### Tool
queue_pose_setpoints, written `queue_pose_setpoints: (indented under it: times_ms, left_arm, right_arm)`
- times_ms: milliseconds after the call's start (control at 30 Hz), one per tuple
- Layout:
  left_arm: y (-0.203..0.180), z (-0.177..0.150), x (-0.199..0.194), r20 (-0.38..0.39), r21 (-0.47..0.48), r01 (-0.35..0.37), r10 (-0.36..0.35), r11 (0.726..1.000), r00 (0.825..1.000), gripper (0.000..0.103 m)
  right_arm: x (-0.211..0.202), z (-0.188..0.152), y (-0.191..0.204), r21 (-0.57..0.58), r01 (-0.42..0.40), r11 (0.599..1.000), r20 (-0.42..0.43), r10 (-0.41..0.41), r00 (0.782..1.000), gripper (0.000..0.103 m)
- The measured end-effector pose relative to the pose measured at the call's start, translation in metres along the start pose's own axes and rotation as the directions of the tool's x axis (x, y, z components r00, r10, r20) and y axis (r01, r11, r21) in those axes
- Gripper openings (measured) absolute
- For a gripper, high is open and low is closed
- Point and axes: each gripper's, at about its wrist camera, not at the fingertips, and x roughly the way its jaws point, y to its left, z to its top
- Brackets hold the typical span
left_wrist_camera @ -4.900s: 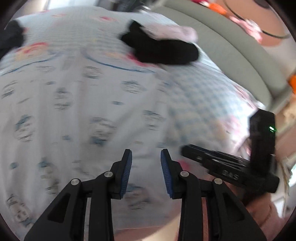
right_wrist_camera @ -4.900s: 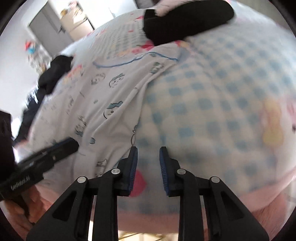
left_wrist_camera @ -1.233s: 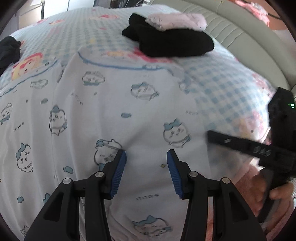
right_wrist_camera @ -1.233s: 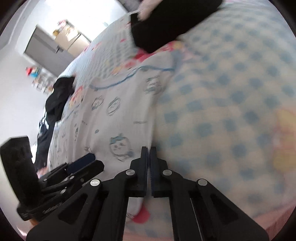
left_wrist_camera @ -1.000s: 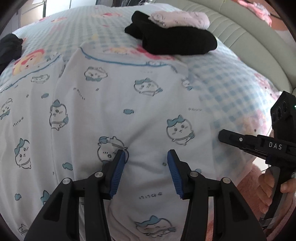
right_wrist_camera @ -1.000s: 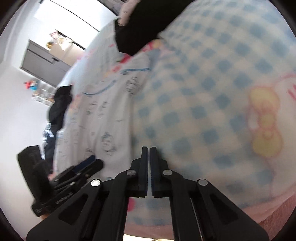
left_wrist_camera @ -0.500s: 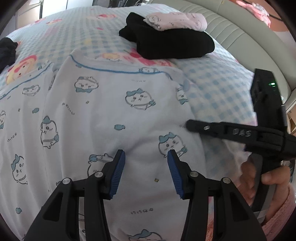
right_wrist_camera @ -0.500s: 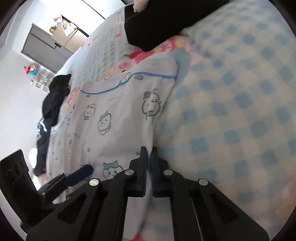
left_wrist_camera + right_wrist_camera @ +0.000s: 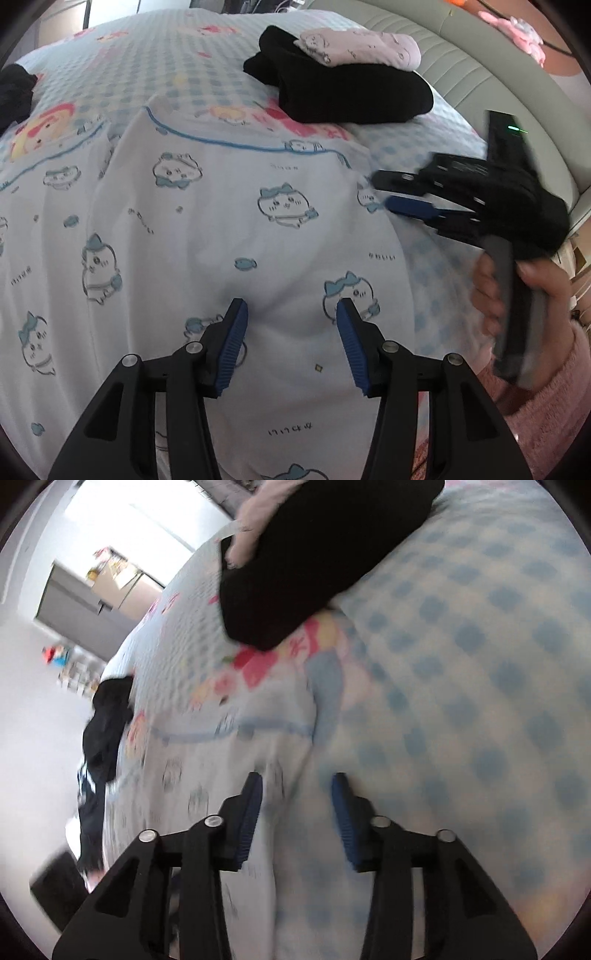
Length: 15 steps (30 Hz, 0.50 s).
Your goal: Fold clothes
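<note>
A white garment (image 9: pixel 207 229) printed with small blue cartoon animals lies spread flat on the bed. My left gripper (image 9: pixel 291 314) stands over its near part, its jaws opening, with only cloth beneath the gap. My right gripper (image 9: pixel 384 192) reaches in from the right to the garment's right edge, held by a hand in a pink sleeve. In the right wrist view, which is blurred, my right gripper (image 9: pixel 297 782) has its jaws opening over the garment's edge (image 9: pixel 291 760), and the pads do not press on the cloth.
A folded black garment (image 9: pixel 343 88) with a folded pink one (image 9: pixel 362 48) on top lies at the far side of the blue-checked bedsheet (image 9: pixel 147 70). Dark clothes (image 9: pixel 14 92) lie at the left. A grey-green padded headboard (image 9: pixel 480 88) borders the right.
My right gripper has moved leftward and further up the garment's right edge, and its jaws have gone from shut to apart. My left gripper has kept its place, its jaws slightly wider.
</note>
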Motion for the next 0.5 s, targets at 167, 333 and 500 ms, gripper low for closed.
queue_pose_setpoints:
  times_ms: [167, 333, 500]
  left_arm:
    - [0.006, 0.010, -0.002, 0.008, 0.021, -0.030, 0.030, 0.999, 1.000, 0.052]
    - [0.014, 0.027, 0.006, 0.005, 0.008, -0.052, 0.052, 0.999, 0.999, 0.052]
    - [0.007, 0.050, 0.023, -0.006, 0.025, -0.076, 0.076, 0.997, 0.997, 0.052]
  right_arm:
    - [0.019, 0.020, -0.010, 0.047, 0.025, 0.999, 0.007, -0.026, 1.000, 0.042]
    - [0.035, 0.025, 0.005, -0.069, 0.002, 0.998, -0.085, -0.008, 0.996, 0.005]
    - [0.024, 0.019, 0.022, -0.233, 0.091, 0.968, -0.053, -0.106, 0.993, 0.003]
